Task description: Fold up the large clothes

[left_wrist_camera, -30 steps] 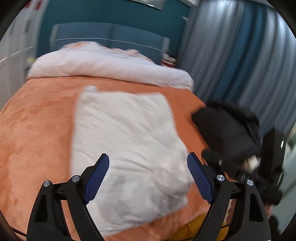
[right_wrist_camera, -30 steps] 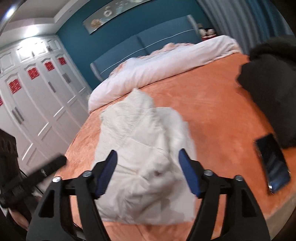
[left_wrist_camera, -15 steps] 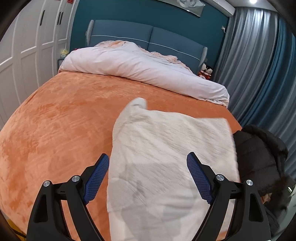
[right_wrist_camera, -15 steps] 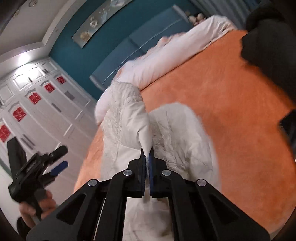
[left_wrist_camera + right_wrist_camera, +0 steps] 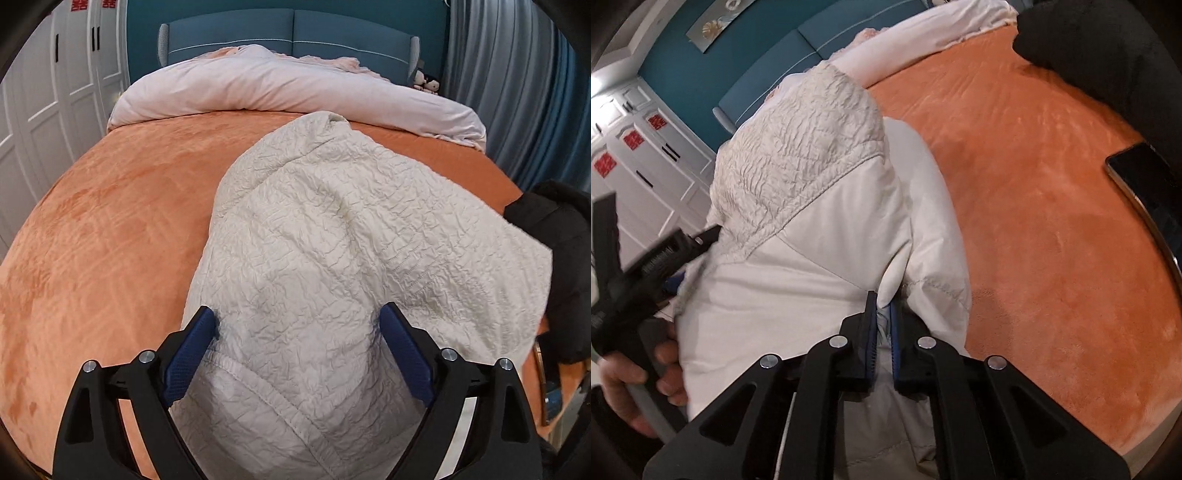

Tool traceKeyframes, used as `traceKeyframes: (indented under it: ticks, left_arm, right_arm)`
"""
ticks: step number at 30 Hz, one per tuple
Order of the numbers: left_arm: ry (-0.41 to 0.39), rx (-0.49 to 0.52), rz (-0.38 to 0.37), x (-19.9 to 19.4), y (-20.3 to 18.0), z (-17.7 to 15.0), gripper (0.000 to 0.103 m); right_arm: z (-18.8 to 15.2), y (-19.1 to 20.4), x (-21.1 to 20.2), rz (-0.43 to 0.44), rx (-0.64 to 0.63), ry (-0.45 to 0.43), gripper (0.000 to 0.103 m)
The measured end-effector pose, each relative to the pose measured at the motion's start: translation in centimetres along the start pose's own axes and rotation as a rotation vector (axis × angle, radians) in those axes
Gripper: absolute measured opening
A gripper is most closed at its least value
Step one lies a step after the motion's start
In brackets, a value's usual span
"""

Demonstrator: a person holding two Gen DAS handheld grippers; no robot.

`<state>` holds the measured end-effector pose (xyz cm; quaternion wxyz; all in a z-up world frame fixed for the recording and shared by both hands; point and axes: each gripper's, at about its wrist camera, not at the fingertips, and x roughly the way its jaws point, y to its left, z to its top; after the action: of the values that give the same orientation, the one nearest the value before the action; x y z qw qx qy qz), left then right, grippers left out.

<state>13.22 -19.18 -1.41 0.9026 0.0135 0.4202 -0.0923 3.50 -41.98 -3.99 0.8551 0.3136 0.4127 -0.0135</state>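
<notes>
Your right gripper (image 5: 882, 314) was clamped on a fold of the white jacket (image 5: 820, 206); your left gripper (image 5: 299, 328) stood apart, straddling the jacket's crinkled bulk.

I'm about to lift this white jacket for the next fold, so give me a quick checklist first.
1. Right gripper shut on the white jacket: ok.
2. Left gripper gripping fabric: not ok, its fingers straddle the jacket, open.
3. Phone off the jacket: ok, it lies apart on the orange blanket.
4. Black garment apart from the jacket: not ok, the jacket's edge meets it.
5. Jacket lying flat: not ok, one part is raised.
</notes>
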Motion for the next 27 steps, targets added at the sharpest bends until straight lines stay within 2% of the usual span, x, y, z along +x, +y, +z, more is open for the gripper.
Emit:
traceKeyframes:
  ticks: [2, 4, 6, 8, 11, 14, 16, 19, 24, 27]
  left_arm:
    - [0.001, 0.004, 0.011, 0.1, 0.1, 0.0, 0.091]
    - [0.0, -0.009, 0.009, -0.5, 0.4, 0.2, 0.09]
    - [0.009, -0.034, -0.007, -0.9, 0.8, 0.3, 0.088]
    - [0.02, -0.051, -0.015, -1.1, 1.2, 0.5, 0.088]
    - [0.027, -0.056, -0.012, -1.4, 1.4, 0.7, 0.087]
    - [0.017, -0.046, -0.006, -1.7, 1.7, 1.2, 0.087]
    - [-0.002, -0.041, 0.002, -2.0, 2.0, 1.7, 0.087]
    - [-0.005, -0.041, 0.007, -1.4, 2.6, 2.3, 0.088]
    - [0.047, -0.096, -0.054, 1.2, 3.1, 2.3, 0.092]
    - [0.046, -0.099, -0.048, 2.1, 2.8, 2.0, 0.094]
  right_arm:
    - [0.5, 0.4, -2.0, -0.044, 0.035, -0.025, 0.012]
    - [0.9, 1.7, -5.7, -0.056, 0.035, -0.15, 0.012]
    - [2.0, 4.1, -8.4, -0.025, -0.026, -0.227, 0.012]
    - [3.9, 6.6, -9.0, -0.017, -0.109, -0.237, 0.012]
    - [6.9, 10.5, -7.1, -0.043, -0.246, -0.246, 0.012]
    - [8.9, 11.9, -2.5, -0.099, -0.29, -0.197, 0.011]
    - [9.3, 11.1, -0.3, -0.134, -0.284, -0.179, 0.006]
    - [9.2, 8.7, 2.4, -0.149, -0.248, -0.157, 0.005]
    - [7.6, 5.2, 4.9, -0.11, -0.167, -0.149, 0.003]
    - [7.4, 4.5, 6.0, -0.091, -0.14, -0.144, 0.002]
